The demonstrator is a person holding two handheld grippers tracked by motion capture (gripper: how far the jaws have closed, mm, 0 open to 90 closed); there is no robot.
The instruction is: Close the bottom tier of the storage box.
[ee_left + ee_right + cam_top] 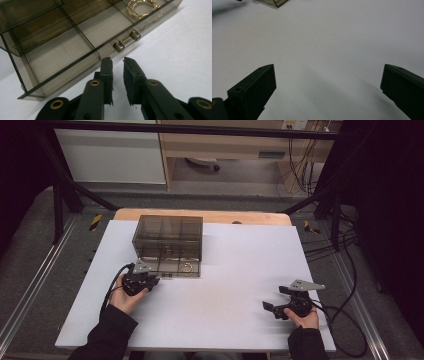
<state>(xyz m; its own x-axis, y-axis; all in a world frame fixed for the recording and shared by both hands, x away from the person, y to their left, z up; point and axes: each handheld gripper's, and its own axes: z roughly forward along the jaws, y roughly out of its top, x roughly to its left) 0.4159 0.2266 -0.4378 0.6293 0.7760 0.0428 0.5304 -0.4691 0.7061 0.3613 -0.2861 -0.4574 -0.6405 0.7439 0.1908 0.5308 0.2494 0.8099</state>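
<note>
Your one box [169, 245], smoky clear plastic split into compartments with a small latch [127, 41] on its front edge, sat at the table's [225, 315] 11 o'clock, one gold bracelet [143, 7] inside. Your left gripper [117, 61] sat just before the latch, jaws narrowed to a slim gap, nothing between them. Your right gripper [327, 75], at 4 o'clock, gaped wide and empty.
</note>
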